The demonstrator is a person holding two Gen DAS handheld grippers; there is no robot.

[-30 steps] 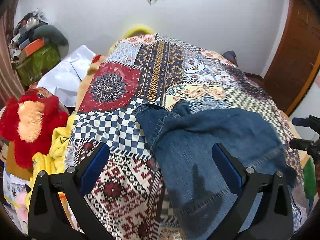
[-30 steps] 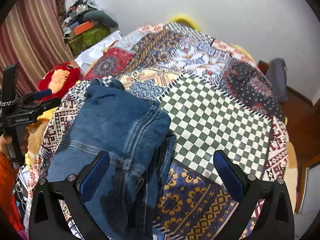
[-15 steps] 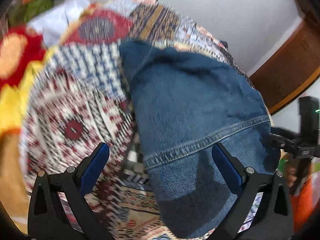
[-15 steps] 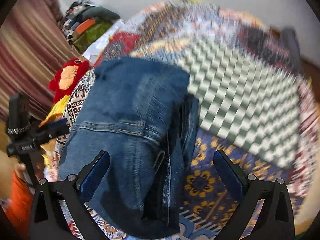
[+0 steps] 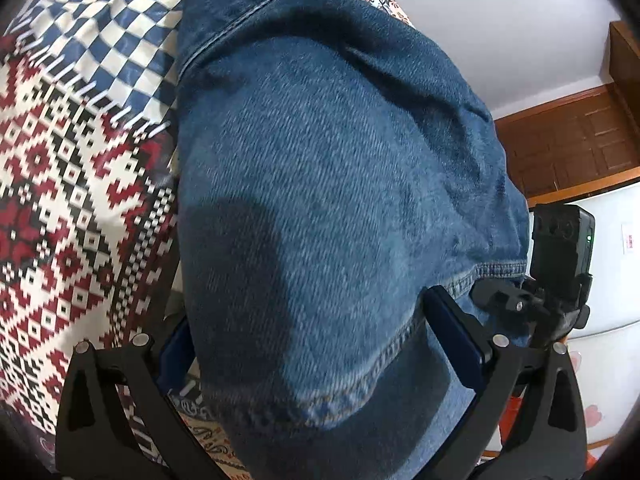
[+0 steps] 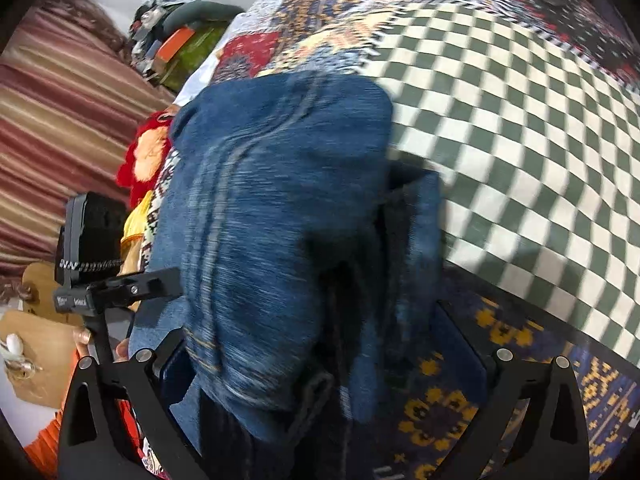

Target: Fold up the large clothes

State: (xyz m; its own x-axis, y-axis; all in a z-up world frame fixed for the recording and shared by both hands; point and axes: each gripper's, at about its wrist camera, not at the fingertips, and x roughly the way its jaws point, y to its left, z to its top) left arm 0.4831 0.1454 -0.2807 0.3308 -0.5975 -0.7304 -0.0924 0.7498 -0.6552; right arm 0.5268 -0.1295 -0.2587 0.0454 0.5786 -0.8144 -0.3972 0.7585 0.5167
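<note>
Folded blue jeans (image 5: 320, 160) lie in a thick bundle on the patchwork bedspread (image 5: 60, 160). My left gripper (image 5: 316, 344) is open and low over the bundle's near end, one finger on each side of the denim. In the right wrist view the same jeans (image 6: 272, 200) fill the middle, blurred by motion. My right gripper (image 6: 320, 356) is also open and straddles the bundle's other near corner, where stacked layers and a dark inner fold show. Neither pair of fingers has closed on the cloth.
The bedspread's green checkered patch (image 6: 520, 140) stretches to the right of the jeans. A red plush toy (image 6: 140, 156), a striped curtain (image 6: 60, 100) and a clutter pile (image 6: 180, 40) stand left of the bed. A wooden door (image 5: 568, 148) is at the right.
Both grippers have dropped down and forward onto the jeans, which now fill each view. The fingers stayed spread the whole time.
</note>
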